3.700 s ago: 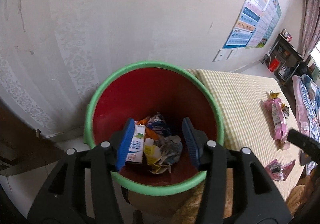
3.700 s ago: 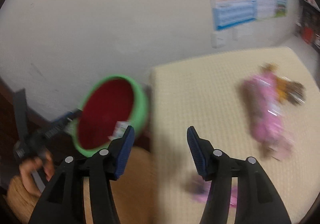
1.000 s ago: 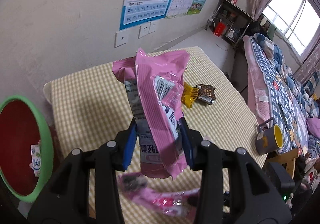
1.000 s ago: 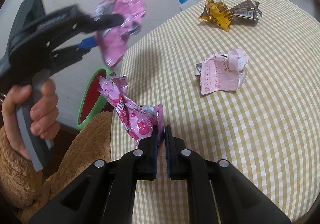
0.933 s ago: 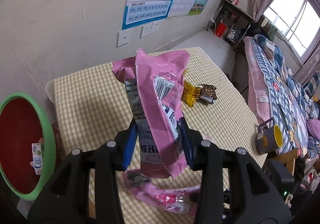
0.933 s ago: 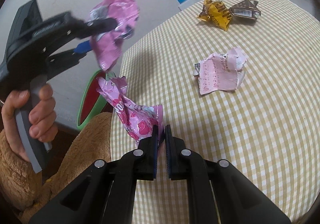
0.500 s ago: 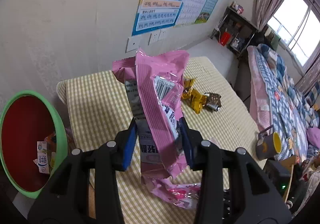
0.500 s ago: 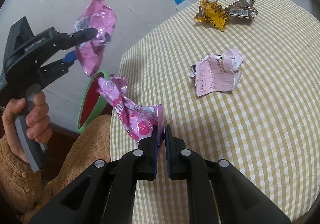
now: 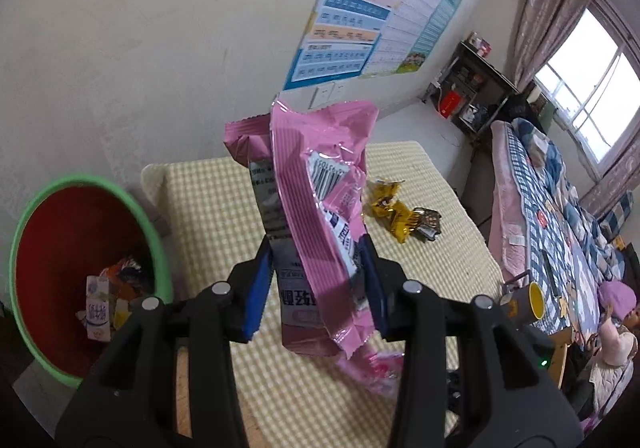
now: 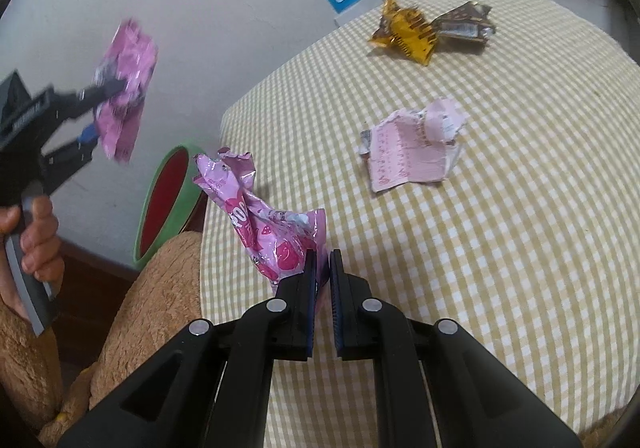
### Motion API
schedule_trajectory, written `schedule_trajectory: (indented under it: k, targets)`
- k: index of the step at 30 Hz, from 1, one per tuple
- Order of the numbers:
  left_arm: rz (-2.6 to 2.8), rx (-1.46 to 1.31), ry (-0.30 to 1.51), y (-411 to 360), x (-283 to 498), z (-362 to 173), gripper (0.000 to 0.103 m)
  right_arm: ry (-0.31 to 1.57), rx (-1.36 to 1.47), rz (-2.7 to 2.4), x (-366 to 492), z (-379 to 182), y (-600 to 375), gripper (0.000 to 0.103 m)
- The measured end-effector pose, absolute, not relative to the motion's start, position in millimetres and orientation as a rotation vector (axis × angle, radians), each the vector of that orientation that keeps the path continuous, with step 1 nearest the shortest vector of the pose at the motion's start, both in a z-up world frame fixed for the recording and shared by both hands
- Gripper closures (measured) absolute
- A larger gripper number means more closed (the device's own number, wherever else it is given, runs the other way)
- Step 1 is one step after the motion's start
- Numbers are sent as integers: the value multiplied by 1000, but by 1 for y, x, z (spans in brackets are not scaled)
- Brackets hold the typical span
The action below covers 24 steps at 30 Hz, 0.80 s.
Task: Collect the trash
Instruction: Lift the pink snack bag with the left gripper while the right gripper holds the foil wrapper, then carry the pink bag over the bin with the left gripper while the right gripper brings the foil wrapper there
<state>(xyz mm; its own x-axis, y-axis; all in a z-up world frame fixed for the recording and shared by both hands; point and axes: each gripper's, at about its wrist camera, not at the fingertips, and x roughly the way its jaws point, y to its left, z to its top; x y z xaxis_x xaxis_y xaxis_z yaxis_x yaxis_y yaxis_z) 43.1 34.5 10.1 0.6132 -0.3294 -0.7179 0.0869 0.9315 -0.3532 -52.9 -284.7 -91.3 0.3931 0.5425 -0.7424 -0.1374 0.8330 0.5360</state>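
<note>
My left gripper is shut on a tall pink snack bag, held upright in the air above the checked table. The red bin with a green rim stands low at the left, with a milk carton and other trash inside. My right gripper is shut on a crumpled pink candy wrapper at the table's near left edge. In the right wrist view the left gripper carries its pink bag high at the left, above the bin.
On the yellow checked tablecloth lie a torn pink wrapper, a gold wrapper and a brown one. A person's hand and furry brown sleeve are at lower left. A yellow-lined mug sits at the right.
My left gripper has carried the pink bag leftward and a little up, toward the bin; more of the bin's inside shows. The right gripper and its wrapper stayed put.
</note>
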Motion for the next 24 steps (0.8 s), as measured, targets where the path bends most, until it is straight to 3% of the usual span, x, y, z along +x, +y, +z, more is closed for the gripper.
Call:
schedule_trajectory:
  k: [24]
  targets:
    - [-169, -289, 865, 101, 5, -3, 63, 955, 526, 399, -33, -24, -235, 96]
